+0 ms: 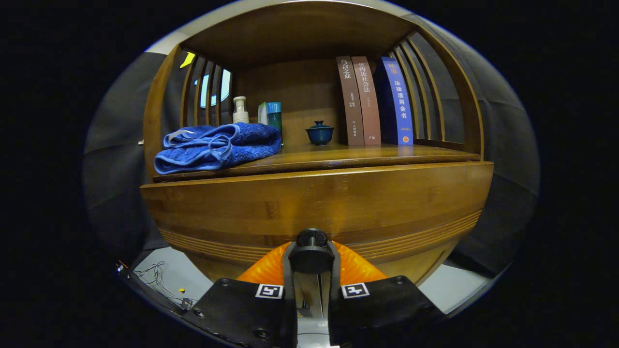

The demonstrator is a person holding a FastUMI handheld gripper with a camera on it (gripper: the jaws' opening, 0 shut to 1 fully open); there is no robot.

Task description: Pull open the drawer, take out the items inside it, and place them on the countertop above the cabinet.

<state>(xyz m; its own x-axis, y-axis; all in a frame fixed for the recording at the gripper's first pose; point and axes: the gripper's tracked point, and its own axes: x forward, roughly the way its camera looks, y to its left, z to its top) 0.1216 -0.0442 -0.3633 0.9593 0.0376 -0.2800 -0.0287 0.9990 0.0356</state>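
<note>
My claw (312, 258) is clamped narrow on the dark round knob (311, 238) of the drawer (314, 203), both fingers pressing it. Above the drawer front, on the table (338, 155), lie a blue towel (217, 145), a lidded cup (319, 133) and three books (375, 101).

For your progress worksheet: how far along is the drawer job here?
Done: nothing emptied; the drawer front looks closed. In hand: the claw is shut on the drawer knob. Left: pulling it open and moving its contents onto the countertop, beside the blue towel.
</note>
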